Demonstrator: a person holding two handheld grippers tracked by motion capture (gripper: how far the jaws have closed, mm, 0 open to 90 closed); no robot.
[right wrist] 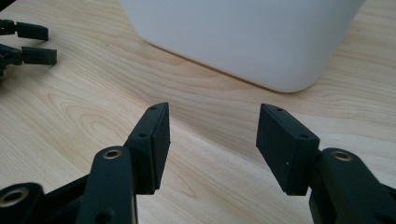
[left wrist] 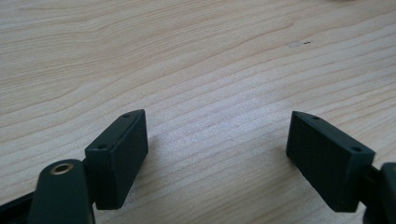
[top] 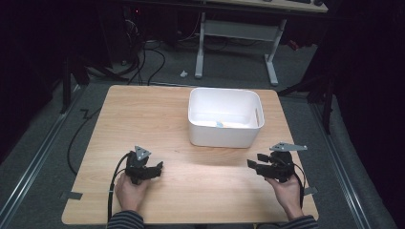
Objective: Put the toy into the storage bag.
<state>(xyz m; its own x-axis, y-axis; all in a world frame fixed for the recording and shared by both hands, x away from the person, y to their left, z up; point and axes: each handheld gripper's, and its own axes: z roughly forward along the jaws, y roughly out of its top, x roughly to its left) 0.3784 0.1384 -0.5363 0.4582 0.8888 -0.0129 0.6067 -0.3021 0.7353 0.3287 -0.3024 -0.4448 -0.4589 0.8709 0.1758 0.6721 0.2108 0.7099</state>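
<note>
Both tools are parked low over the near edge of the table (top: pixel 143 109) right now, one per hand, and neither is carrying anything. My left tool (top: pixel 154 171) has its jaws spread wide with just bare wood grain between them, so it's released and basically resting there, out of the way. My right tool (top: pixel 254 165) is also released, jaws standing apart at a middling gap with nothing in between, and it's angled so the white bin (right wrist: pixel 243 37) sits just ahead of its tips and a bit to the right. I'd guess that's why I've got it aimed that way: the bin is the thing I'm working with. From above, the bin (top: pixel 224 117) stands well ahead of both tools, between them, closer to the right one. There's something pale with a bluish bit lying on its floor, too small to tell what.
</note>
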